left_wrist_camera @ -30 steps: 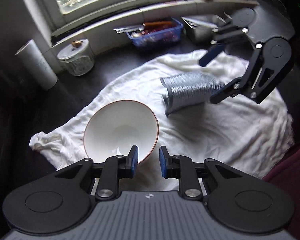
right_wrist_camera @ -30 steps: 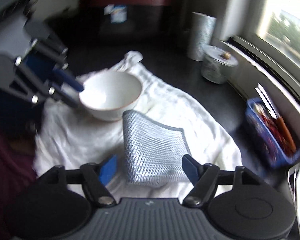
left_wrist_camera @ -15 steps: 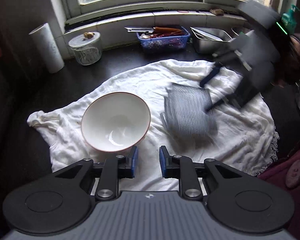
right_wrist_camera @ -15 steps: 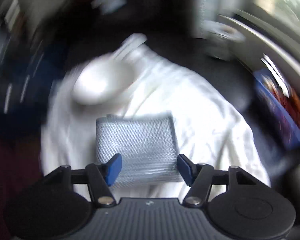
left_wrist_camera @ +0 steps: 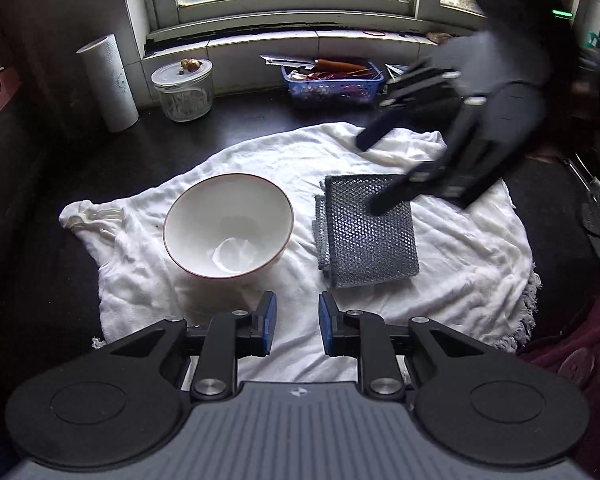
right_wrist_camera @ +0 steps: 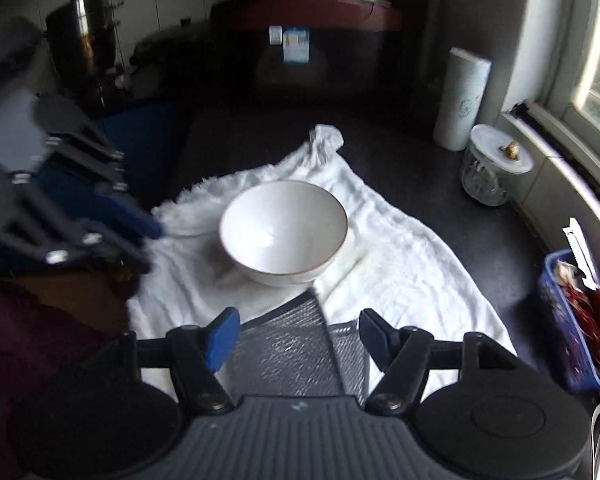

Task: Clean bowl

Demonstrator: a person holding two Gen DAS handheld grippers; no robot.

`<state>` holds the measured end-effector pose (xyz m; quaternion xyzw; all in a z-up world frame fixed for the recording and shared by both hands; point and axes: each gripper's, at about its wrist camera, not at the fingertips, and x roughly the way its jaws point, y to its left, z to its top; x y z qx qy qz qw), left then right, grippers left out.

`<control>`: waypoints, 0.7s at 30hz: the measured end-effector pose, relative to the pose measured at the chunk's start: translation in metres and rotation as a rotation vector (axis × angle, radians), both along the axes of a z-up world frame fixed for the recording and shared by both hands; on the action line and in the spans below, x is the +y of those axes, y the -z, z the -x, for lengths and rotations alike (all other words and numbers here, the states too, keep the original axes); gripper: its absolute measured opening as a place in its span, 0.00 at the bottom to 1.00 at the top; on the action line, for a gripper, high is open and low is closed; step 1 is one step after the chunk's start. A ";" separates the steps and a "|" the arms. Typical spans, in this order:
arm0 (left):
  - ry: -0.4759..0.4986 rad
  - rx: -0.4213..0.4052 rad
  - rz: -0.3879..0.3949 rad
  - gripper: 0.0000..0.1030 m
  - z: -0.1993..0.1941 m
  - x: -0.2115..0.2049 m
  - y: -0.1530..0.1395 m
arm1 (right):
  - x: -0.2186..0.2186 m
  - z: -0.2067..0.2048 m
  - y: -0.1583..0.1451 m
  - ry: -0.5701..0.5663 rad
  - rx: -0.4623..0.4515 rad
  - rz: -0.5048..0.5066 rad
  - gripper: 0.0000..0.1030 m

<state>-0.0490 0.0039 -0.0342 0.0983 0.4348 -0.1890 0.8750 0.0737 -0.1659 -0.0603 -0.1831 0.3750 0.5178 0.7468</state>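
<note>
A white bowl (left_wrist_camera: 228,226) with a thin red rim sits on a white towel (left_wrist_camera: 460,264); it also shows in the right wrist view (right_wrist_camera: 284,232). A grey mesh scrub cloth (left_wrist_camera: 368,232) lies flat on the towel to the right of the bowl, also seen in the right wrist view (right_wrist_camera: 296,352). My left gripper (left_wrist_camera: 294,324) hovers in front of the bowl, jaws slightly apart and empty. My right gripper (right_wrist_camera: 296,332) is open just above the cloth, which lies between its fingers; from the left wrist view it (left_wrist_camera: 374,172) hangs over the cloth's far edge.
A paper towel roll (left_wrist_camera: 108,84), a glass jar with a lid (left_wrist_camera: 183,90) and a blue basket of utensils (left_wrist_camera: 334,80) stand along the window sill. A steel pot (right_wrist_camera: 82,44) stands at the back left. The dark counter (left_wrist_camera: 52,208) surrounds the towel.
The right gripper has let go of the mesh cloth, which now lies flat on the towel. The left gripper has let go of the bowl's rim and pulled back; the bowl stands level.
</note>
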 end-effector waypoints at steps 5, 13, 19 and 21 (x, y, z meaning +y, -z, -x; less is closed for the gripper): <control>-0.013 0.016 0.039 0.20 0.007 0.012 0.003 | 0.019 -0.033 0.021 -0.135 0.192 0.059 0.17; -0.030 0.016 0.094 0.20 -0.001 0.037 0.005 | 0.004 -0.031 -0.019 -0.018 0.062 0.102 0.01; 0.040 -0.007 0.108 0.20 -0.011 0.043 -0.006 | -0.043 -0.028 -0.143 0.435 -0.443 -0.080 0.01; 0.057 -0.012 0.109 0.20 -0.012 0.044 -0.009 | -0.036 -0.014 -0.145 0.427 -0.523 -0.041 0.01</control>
